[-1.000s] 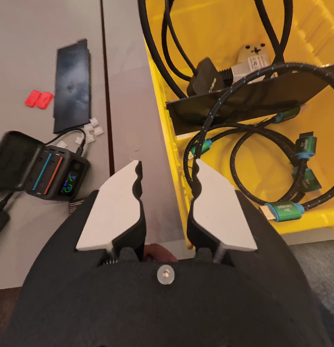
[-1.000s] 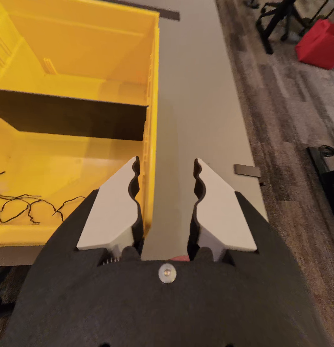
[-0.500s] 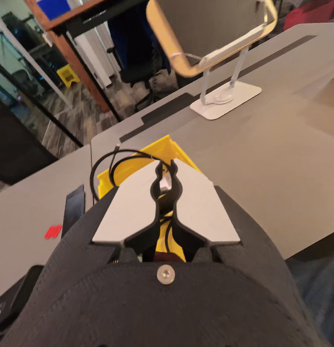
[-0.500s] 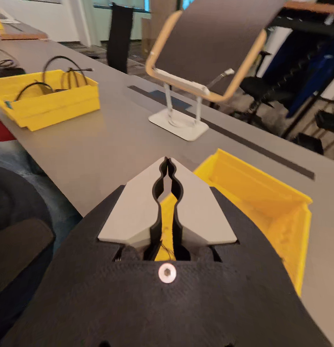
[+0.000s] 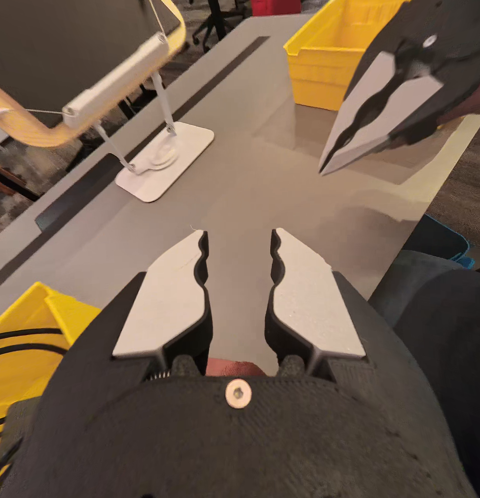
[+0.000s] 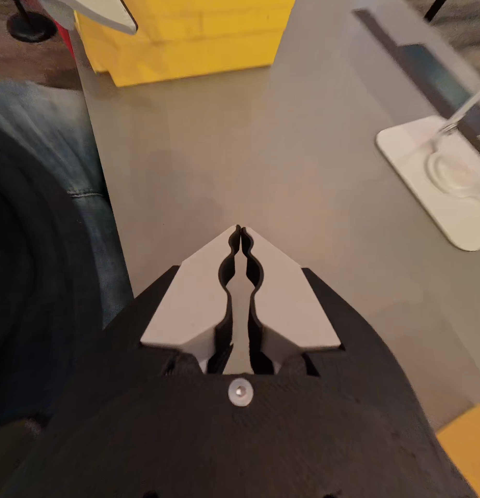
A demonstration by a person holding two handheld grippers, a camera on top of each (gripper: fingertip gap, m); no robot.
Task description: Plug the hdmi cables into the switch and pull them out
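Grey tabletop [image 5: 233, 188] bare mid-span; left gripper [image 5: 238, 237] spread wide, right gripper [image 6: 239, 227] pinched closed, both empty.

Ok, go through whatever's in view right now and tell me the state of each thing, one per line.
Left gripper: open, empty, over bare table.
Right gripper: shut, holding nothing.
Yellow plastic bin with black cables: at the left gripper's side, cables lying inside.
Second yellow plastic bin: beyond the right gripper, contents not visible.
Wood-framed panel on white stand: upright, tilted.
Grey table: bare between the grippers.
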